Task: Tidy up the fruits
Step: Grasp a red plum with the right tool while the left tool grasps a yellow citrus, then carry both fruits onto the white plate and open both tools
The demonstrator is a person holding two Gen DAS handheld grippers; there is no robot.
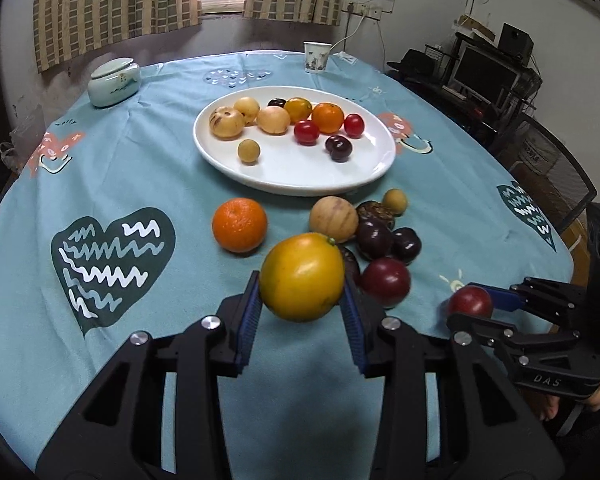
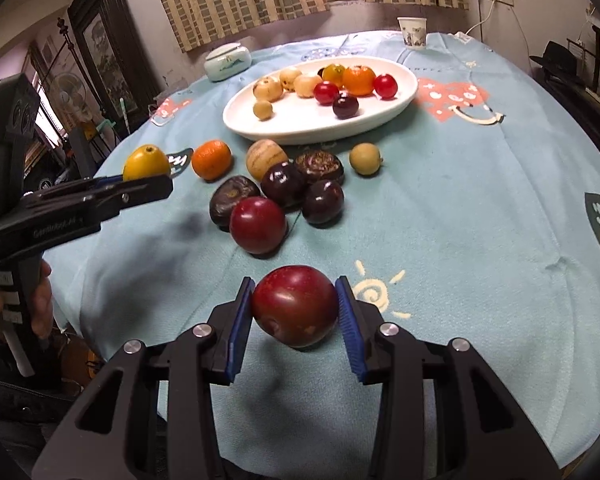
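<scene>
My left gripper (image 1: 302, 304) is shut on a yellow-orange citrus fruit (image 1: 302, 276), lifted a little off the blue tablecloth. My right gripper (image 2: 296, 312) is shut on a dark red plum (image 2: 295, 311), also held above the cloth. In the right wrist view the left gripper (image 2: 140, 184) shows at the left with the yellow fruit (image 2: 146, 162). The white oval plate (image 1: 300, 172) lies beyond and carries several fruits. Between plate and grippers lie loose fruits: an orange (image 1: 240, 224), a tan round fruit (image 1: 333, 219), dark plums (image 1: 374, 236) and a red plum (image 1: 386, 280).
A pale green lidded jar (image 1: 114, 82) stands at the far left of the round table, a paper cup (image 1: 316, 57) at the far edge. A mesh chair (image 1: 556, 168) and a desk with a monitor are to the right. A hand (image 2: 40, 300) holds the left gripper's handle.
</scene>
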